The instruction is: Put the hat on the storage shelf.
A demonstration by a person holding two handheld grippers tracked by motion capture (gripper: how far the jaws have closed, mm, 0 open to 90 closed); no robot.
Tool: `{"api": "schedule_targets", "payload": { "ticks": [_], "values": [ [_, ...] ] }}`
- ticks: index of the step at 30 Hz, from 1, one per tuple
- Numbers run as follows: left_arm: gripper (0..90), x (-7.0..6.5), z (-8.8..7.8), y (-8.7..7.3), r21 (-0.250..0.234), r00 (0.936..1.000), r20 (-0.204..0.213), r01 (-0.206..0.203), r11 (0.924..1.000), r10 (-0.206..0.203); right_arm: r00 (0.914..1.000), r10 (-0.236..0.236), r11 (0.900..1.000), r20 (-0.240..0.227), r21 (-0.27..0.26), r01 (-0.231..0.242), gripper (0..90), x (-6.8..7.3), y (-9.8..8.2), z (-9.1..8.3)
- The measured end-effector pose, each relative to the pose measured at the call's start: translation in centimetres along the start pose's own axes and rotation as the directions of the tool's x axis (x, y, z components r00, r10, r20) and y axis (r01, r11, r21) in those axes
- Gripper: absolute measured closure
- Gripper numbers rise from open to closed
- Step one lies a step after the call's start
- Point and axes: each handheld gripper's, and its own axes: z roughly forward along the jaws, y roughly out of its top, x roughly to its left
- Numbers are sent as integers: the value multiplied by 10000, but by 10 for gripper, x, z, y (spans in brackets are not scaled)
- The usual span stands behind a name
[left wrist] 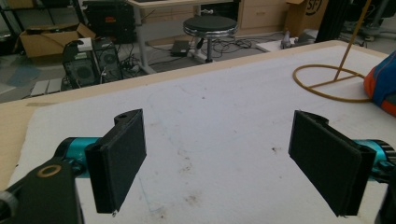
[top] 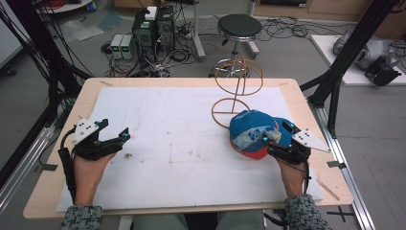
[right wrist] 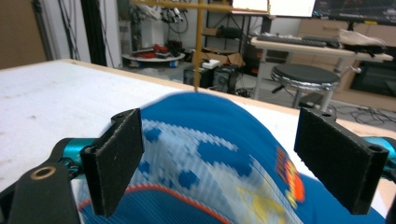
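the blue cap [top: 253,133] sat on the right side of the counter [top: 143,84], on the white sheet [top: 177,143], just in front of the wire stand [top: 238,91] and touching or overlapping its base ring. the right tool [top: 276,135] was right on it, jaws spread wide with the cap's crown between them, not clamped yet as far as i could tell. so the right hand was clearly nearer. the left tool [top: 114,136] was well apart on the far left, released, over bare sheet. which way the brim pointed was hard to say, the right hand covered that side, and the right gripper view was blurry.
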Motion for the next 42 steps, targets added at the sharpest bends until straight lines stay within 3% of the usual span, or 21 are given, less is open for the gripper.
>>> {"api": "schedule_targets", "payload": {
  "ticks": [4, 7, 13, 17, 22, 27, 42],
  "values": [
    [192, -4, 1, 2, -42, 9999, 147, -73, 10000, 74, 9999, -33, 9999, -124, -118, 31, 150, 5, 5, 5],
    [192, -5, 0, 4, -64, 9998, 191, -98, 9999, 99, 9987, -379, 9991, -335, 186, 385, 163, 14, 8, 15],
    [192, -4, -2, 5, -231, 9999, 142, -30, 9997, 33, 9971, -459, 9973, -604, 538, 492, 163, 19, 8, 28],
    [196, -4, -3, 6, -338, 9999, 173, 7, 9994, -1, 9941, -973, 9920, -487, 758, 1008, 163, 24, 6, 37],
    [197, -4, -3, 6, -414, 9997, 238, 8, 9991, 2, 9933, -1129, 9883, -259, 1001, 1150, 167, 24, 5, 43],
    [197, -7, -3, 8, -513, 9988, 484, -62, 9987, 87, 9948, -997, 9874, -190, 1216, 1013, 243, 21, 4, 47],
    [197, -6, -2, 7, -474, 9990, 443, -51, 9989, 72, 9934, -1141, 9818, -131, 1516, 1148, 432, 21, 3, 51]
  ]
}}
